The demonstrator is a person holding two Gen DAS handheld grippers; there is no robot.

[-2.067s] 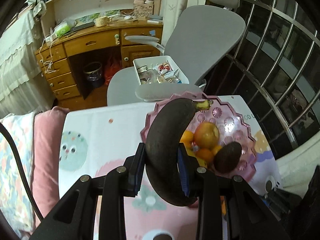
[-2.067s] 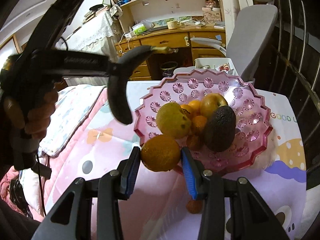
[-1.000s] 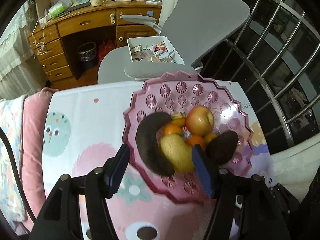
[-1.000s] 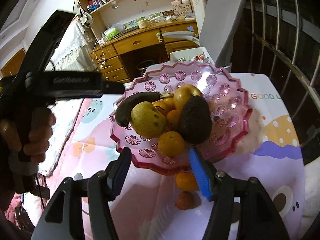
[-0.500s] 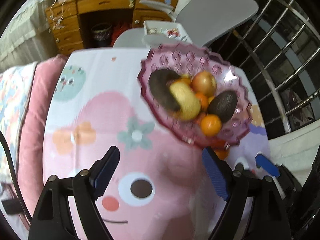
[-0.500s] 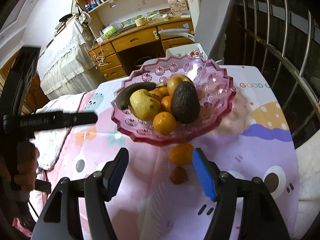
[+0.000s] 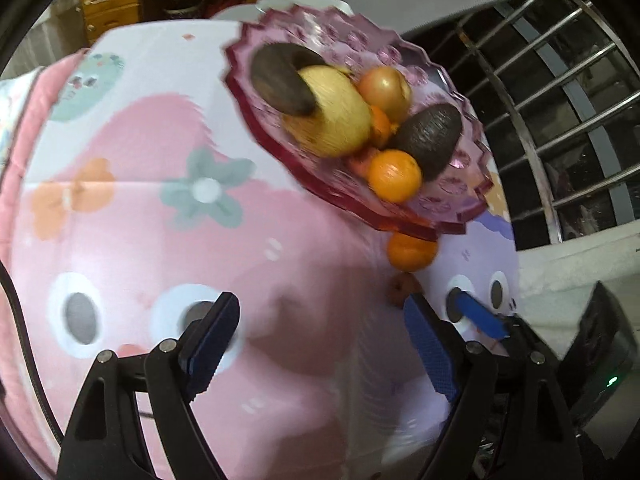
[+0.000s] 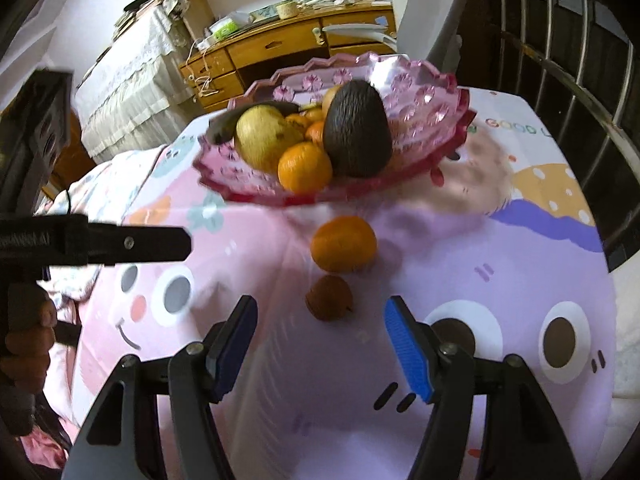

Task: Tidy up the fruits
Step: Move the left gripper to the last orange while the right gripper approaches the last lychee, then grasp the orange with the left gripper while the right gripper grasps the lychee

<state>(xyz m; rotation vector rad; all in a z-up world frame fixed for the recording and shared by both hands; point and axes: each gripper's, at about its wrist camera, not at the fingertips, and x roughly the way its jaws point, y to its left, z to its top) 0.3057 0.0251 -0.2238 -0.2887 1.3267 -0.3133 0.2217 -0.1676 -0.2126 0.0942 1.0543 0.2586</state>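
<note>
We see both grippers empty, their blue-padded fingers spread wide above the cartoon-printed cloth (image 8: 520, 264) that covers the bench.

The right gripper (image 8: 320, 344) hangs low over the cloth. A small brown fruit (image 8: 329, 298) lies just ahead of its fingers (image 8: 408, 350), roughly centred on the gap between them but beyond the tips, not between the pads. Just past that fruit, nearly touching it, sits a loose orange (image 8: 344, 244), close to the near rim of the pink scalloped bowl (image 8: 436, 120).

In the bowl we count 1 dark avocado (image 8: 357, 130), 1 yellow-green pear-like fruit (image 8: 264, 138), 1 orange at the front (image 8: 305, 168) touching both of them, a dark banana (image 8: 224, 126) behind the yellow fruit, and smaller orange fruits partly hidden at the back.

The left gripper (image 7: 320, 336) is well back from the bowl (image 7: 452, 216). Its right finger (image 7: 430, 346) comes close to the small brown fruit (image 7: 402, 290), which lies just ahead of that tip; the loose orange (image 7: 412, 254) sits beyond it, tucked partly under the bowl's rim. In the left wrist view the right gripper's blue pad (image 7: 480, 318) shows just to the right of the left one. This view is blurred, so finer detail is unclear.
</note>
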